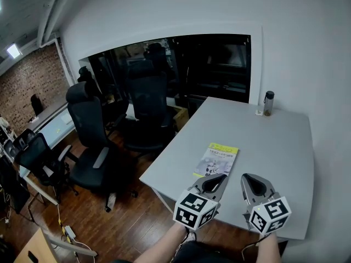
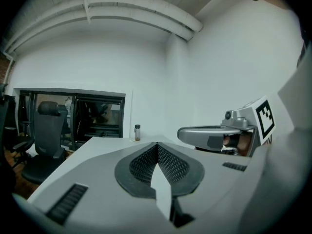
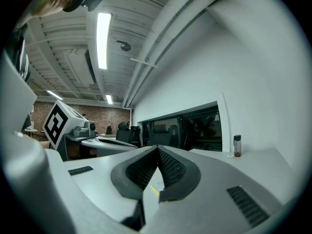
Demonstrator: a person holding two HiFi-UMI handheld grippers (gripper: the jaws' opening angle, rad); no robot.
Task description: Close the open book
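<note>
The left hand-held gripper (image 1: 215, 178) is clenched, its jaw tips meet and nothing is between them. The right hand-held gripper (image 1: 248, 177) beside it is clenched and empty too. Both hang over the near edge of the grey surface (image 1: 274, 141). The book (image 1: 216, 159) lies flat just ahead of the left one, cover up. A bottle (image 1: 268, 103) stands at the far corner.

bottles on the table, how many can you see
1. The bottle stands upright at the far edge of the table, near the wall and well beyond the book. The left gripper and right gripper hide a little of the near edge.
</note>
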